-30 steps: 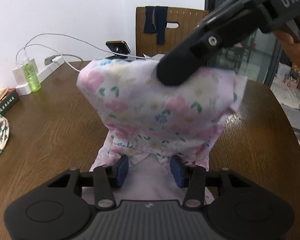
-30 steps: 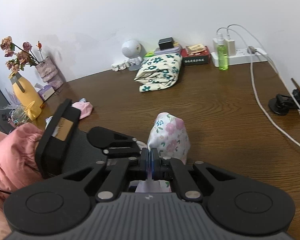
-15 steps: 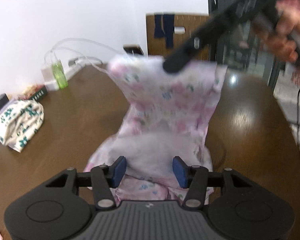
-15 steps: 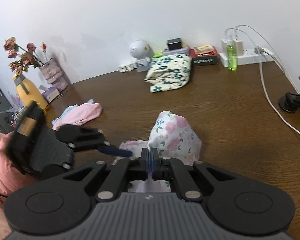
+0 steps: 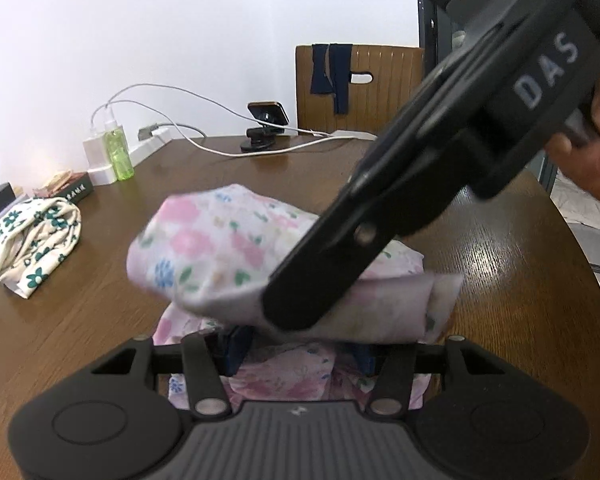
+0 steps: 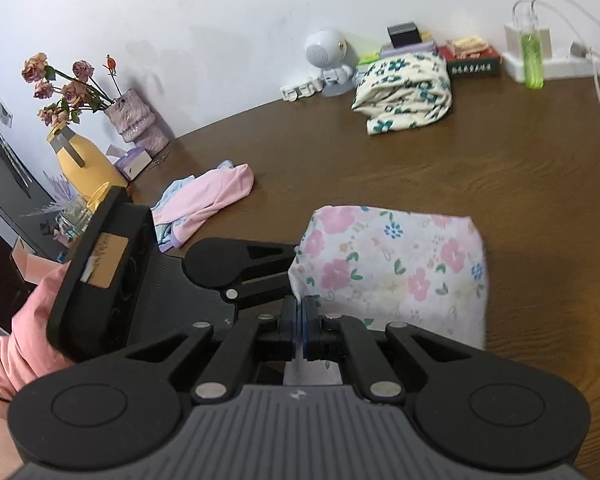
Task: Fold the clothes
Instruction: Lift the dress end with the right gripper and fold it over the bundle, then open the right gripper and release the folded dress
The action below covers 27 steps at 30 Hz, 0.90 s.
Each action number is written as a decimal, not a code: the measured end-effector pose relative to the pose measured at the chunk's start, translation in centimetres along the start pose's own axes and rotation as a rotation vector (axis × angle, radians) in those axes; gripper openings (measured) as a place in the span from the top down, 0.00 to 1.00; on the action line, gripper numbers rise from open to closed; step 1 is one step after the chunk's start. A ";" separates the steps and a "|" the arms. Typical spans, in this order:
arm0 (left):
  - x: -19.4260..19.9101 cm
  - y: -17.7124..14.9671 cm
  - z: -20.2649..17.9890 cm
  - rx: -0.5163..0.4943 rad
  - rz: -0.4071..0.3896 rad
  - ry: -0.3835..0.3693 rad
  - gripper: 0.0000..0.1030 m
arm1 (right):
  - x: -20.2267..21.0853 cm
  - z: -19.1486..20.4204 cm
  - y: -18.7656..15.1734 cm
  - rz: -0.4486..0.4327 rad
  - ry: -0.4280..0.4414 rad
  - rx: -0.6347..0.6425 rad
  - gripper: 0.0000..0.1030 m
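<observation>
The brown wooden bench [image 5: 100, 308] fills most of the room in front of me, its far edge running along a white wall. A wooden chair [image 5: 380, 84] stands at one end with a dark cloth hung over its back.

In the middle of the bench sits the floral garment [image 6: 396, 268], pale with pink and blue flowers, partly doubled over itself. Its lower layer lies flat on the wood and its upper layer is lifted and drawn across as a loose fold.

The right tongs [image 6: 299, 328] are clenched on an edge of that garment, blue pads pressed together with fabric running out from between them. From the left camera the same tongs reach in from the upper right and come down onto the raised fold, with a hand [image 5: 592, 160] gripping the handle.

The left tongs [image 5: 296, 350] are low at the near side of the garment, released, pads well apart, with the bottom layer lying between them and the raised fold hanging just above.

A folded cloth [image 6: 404, 92] with teal flowers rests near the wall. A pink garment [image 6: 212, 196] lies crumpled toward the bench's other end, apart from the floral one.

Along the wall stand a yellow jug [image 6: 84, 160], a vase of dried roses [image 6: 132, 120], a small white robot figure [image 6: 328, 60], a green bottle [image 6: 532, 60] by a power strip, and a phone on a stand [image 5: 266, 118] with white cables trailing
</observation>
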State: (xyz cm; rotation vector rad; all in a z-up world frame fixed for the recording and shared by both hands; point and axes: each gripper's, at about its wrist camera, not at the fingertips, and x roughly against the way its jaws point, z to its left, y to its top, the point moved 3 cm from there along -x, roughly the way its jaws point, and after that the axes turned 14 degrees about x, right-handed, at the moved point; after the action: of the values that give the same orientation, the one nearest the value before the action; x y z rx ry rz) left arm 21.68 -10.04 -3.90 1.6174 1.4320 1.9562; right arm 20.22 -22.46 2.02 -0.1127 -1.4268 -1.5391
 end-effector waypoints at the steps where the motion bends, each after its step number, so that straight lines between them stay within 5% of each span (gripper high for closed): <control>1: 0.7 -0.1 0.0 -0.003 -0.009 0.013 0.48 | -0.2 0.0 -0.1 -0.004 0.001 -0.009 0.98; 4: 3.1 -0.6 0.3 -0.007 -0.014 0.058 0.38 | -0.4 0.0 -0.3 -0.012 0.003 -0.028 0.98; 11: 6.6 -3.1 1.1 0.035 0.016 0.101 0.39 | -1.6 0.7 -0.3 -0.003 0.027 -0.034 0.98; 21: 5.6 -4.5 1.1 0.047 0.063 0.084 0.42 | -4.8 1.5 -0.8 0.038 0.033 -0.054 0.98; 27: 8.2 -3.2 1.9 0.121 -0.024 0.096 0.42 | -6.2 1.2 -1.9 0.064 0.011 -0.049 0.98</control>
State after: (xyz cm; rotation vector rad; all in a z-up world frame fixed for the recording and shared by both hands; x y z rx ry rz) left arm 19.08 -1.78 -1.45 1.5664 1.6277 1.9940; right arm 21.40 -18.26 -2.99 -0.1770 -1.3649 -1.5204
